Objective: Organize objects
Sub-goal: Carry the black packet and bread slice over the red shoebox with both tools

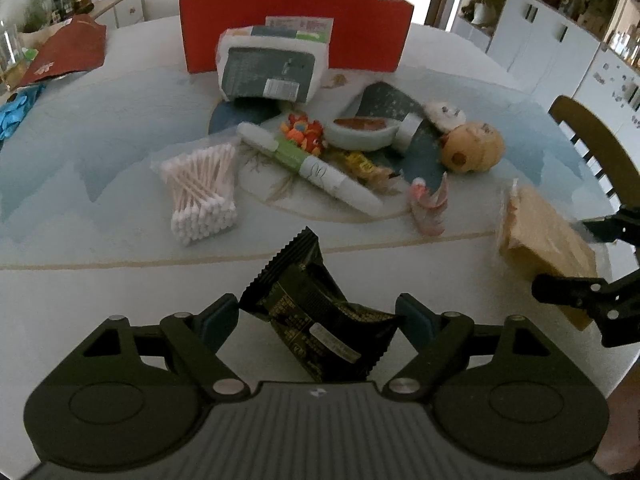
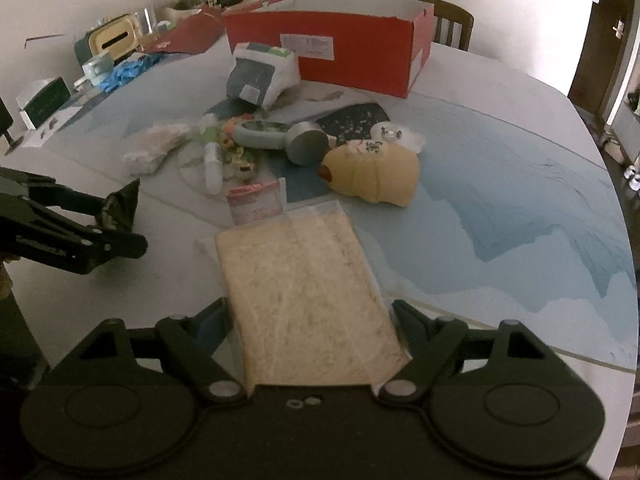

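Fingers of the left gripper (image 1: 318, 316) spread wide, blue pads either side of the black snack packet (image 1: 316, 316), one crimped end pointing up toward 11 o'clock, the other end crumpled by the right pad. Touching or merely flanking? Hard to call; no clear squeeze on the foil. Same story at the right gripper (image 2: 312, 316): parted wide, straddling the near end of the clear bag of beige sheets (image 2: 304, 296), long axis running straight out to 12 o'clock, flat on the table (image 2: 500, 184). Firm hold not evident there either.

Beyond both sets of fingers, at 12 o'clock, the clutter: cotton swabs (image 1: 200, 192), white tube (image 1: 312, 168), bread-shaped toy (image 2: 372, 172). Farther out along the same line, the red box (image 1: 296, 28), open top, likely the destination. From the left side, box dead ahead; from the right, ahead and slightly toward 1 o'clock. Either arm about equally placed for a forward carry over the pile.
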### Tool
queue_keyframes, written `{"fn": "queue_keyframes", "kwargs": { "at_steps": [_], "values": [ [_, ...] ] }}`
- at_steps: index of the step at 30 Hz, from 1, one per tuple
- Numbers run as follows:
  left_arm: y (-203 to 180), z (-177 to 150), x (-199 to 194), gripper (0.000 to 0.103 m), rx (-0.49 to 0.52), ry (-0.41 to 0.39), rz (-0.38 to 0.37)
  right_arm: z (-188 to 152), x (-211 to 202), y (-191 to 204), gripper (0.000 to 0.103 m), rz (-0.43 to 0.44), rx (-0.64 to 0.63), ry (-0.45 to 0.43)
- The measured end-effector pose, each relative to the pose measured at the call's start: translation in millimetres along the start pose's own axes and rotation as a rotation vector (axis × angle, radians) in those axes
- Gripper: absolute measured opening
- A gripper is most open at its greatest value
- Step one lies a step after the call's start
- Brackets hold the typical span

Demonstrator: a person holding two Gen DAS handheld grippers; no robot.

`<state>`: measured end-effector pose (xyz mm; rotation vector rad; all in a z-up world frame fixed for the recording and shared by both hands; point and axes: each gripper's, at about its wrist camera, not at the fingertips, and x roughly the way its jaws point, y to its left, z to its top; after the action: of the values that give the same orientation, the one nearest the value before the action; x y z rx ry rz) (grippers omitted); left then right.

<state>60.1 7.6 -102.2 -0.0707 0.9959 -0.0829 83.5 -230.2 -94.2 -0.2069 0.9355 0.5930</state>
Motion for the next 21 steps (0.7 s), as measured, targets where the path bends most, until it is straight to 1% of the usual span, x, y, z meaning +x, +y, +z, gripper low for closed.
{"fn": "queue_keyframes", "kwargs": {
  "at_steps": [5, 9, 15, 21],
  "values": [
    [-0.6, 12.2, -13.3, 0.086, 0.01, -0.026, -0.028, 11.3, -13.2, 1.3, 0.084, 0.003, 0.022, -0.022],
    [0.8, 29.8, -23.9, 0.086, 0.03, -0.055, -0.052, 27.7, -24.6, -0.3, 0.084, -0.002, 0.044, -0.056],
    [6.0, 63.9, -32.8, 0.086, 0.094, -0.094, -0.082, 60.3, -38.3, -2.6, 0.084, -0.036, 0.055, -0.092],
    [18.4, 108.1, -41.6, 0.086, 0.131, -0.139, -0.106, 100.2, -45.4, -2.9, 0.085, -0.061, 0.059, -0.111]
  ]
}}
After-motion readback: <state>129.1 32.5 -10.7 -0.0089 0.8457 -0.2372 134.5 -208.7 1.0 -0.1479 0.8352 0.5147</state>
